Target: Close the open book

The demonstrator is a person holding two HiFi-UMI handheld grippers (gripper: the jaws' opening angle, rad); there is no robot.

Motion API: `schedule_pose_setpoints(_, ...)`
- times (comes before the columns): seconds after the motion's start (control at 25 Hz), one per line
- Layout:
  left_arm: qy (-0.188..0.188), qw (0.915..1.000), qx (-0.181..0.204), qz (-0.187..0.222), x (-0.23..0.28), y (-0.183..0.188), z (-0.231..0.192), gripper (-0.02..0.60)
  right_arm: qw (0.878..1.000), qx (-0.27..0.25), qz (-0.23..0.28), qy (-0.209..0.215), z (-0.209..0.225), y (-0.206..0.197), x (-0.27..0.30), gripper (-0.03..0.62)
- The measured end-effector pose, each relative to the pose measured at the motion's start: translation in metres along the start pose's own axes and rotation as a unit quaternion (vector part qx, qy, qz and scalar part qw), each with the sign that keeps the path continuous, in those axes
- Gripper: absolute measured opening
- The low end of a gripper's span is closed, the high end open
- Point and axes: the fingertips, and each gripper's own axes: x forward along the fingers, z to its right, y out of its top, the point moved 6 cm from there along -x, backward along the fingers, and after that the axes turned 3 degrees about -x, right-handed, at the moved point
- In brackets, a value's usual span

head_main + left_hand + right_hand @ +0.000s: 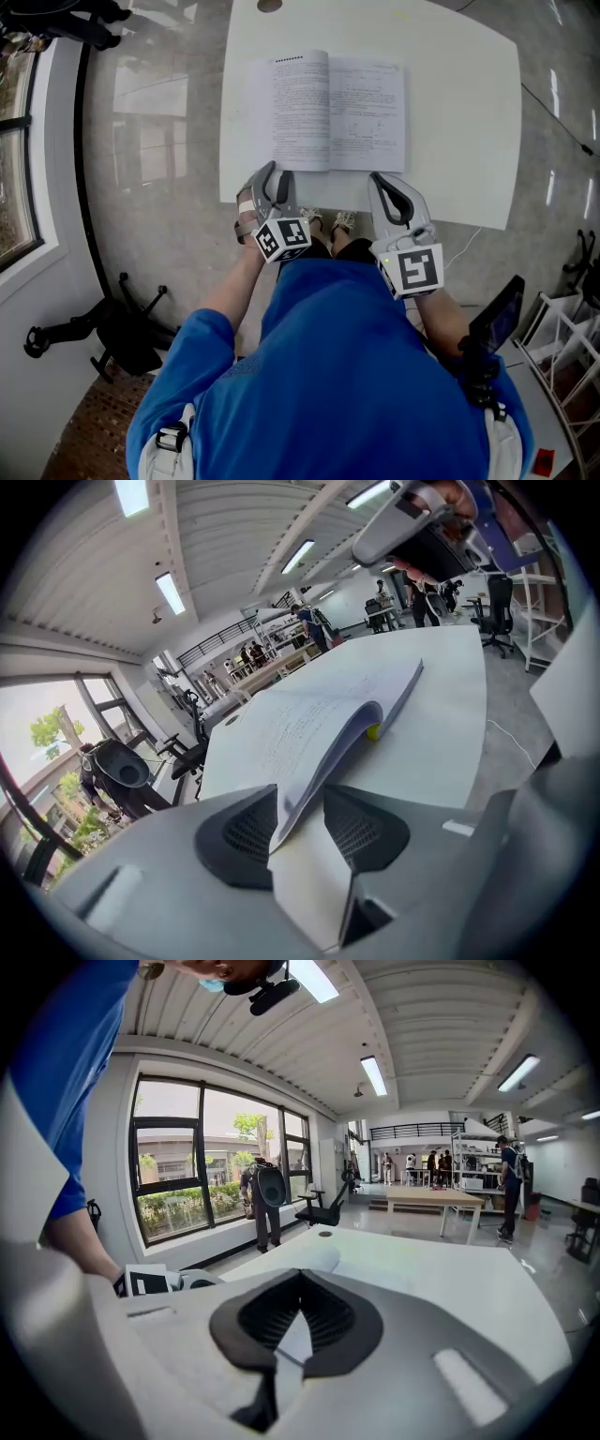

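Note:
The open book lies flat on the white table, pages up, its spine running away from me. My left gripper is at the near edge of the left page. In the left gripper view its jaws stand open, and the curled edge of the book's pages passes between the pads with a gap on the right side. My right gripper sits at the table's near edge just below the right page. Its pads meet at the tips with nothing held, and the book lies beyond.
A black office chair stands on the floor at the left by the window. A white rack is at the right. A small yellow-green thing shows under the lifted pages. People stand far off in the room.

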Motion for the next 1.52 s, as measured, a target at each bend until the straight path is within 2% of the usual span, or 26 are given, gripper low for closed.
schedule_pose_setpoints(0.32, 0.000, 1.0000, -0.008, 0.002, 0.002, -0.003, -0.010, 0.163, 1.000, 0.000, -0.004, -0.001, -0.002, 0.002, 0.007, 0.003)
schedule_pose_setpoints(0.52, -0.010, 0.9995, -0.014, 0.025, -0.004, 0.005, -0.009, 0.099, 1.000, -0.002, -0.001, -0.006, -0.001, 0.004, 0.009, 0.003)
schedule_pose_setpoints(0.72, -0.021, 0.9986, -0.018, 0.045, -0.011, 0.013, -0.010, 0.080, 1.000, -0.001, 0.002, -0.015, -0.005, 0.004, 0.009, 0.003)
schedule_pose_setpoints(1.52, -0.049, 0.9881, 0.066, 0.130, -0.034, 0.056, -0.001, 0.063, 0.996, -0.001, -0.001, -0.093, 0.007, 0.004, -0.017, 0.003)
